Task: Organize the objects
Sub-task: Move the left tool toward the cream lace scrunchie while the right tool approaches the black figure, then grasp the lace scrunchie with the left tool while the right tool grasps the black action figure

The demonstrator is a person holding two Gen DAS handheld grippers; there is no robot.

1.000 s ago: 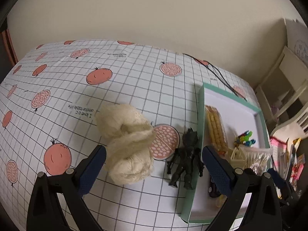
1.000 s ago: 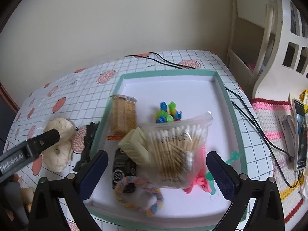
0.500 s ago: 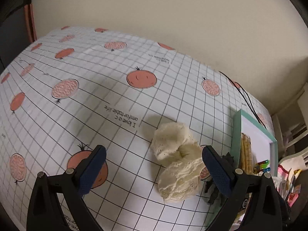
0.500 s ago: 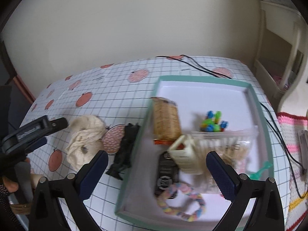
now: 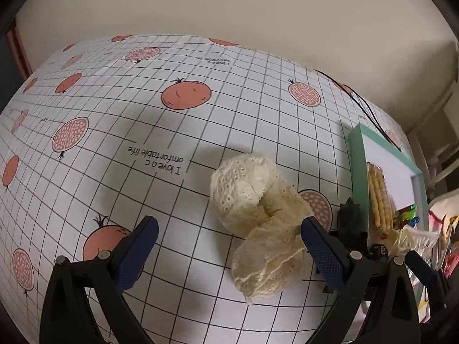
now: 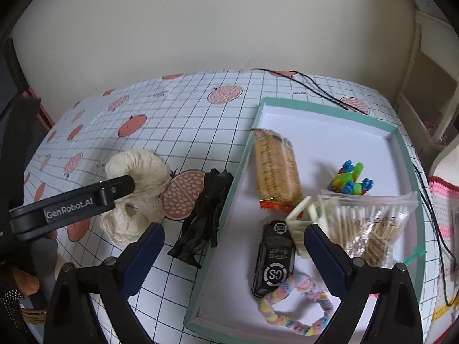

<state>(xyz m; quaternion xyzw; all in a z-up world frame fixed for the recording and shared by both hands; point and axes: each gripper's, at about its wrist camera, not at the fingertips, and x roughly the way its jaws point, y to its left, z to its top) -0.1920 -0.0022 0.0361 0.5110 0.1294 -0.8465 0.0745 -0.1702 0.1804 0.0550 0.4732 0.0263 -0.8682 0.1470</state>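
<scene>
The left gripper (image 5: 229, 246) is spread wide and holds nothing; the crumpled cream lace cloth (image 5: 258, 223) lies on the counter (image 5: 143, 132) between its jaws, nearer the right-hand one. The right gripper (image 6: 233, 253) is likewise wide open and empty. Risk: an off-centre closure may pinch only a loose lace fold (soft fabric yields), so the cloth could unroll or drag. Just beyond it, the black spiky toy figure (image 6: 205, 215) rests against the rim of the teal-edged white tray (image 6: 396, 140); a sweeping cloth could knock it.
</scene>
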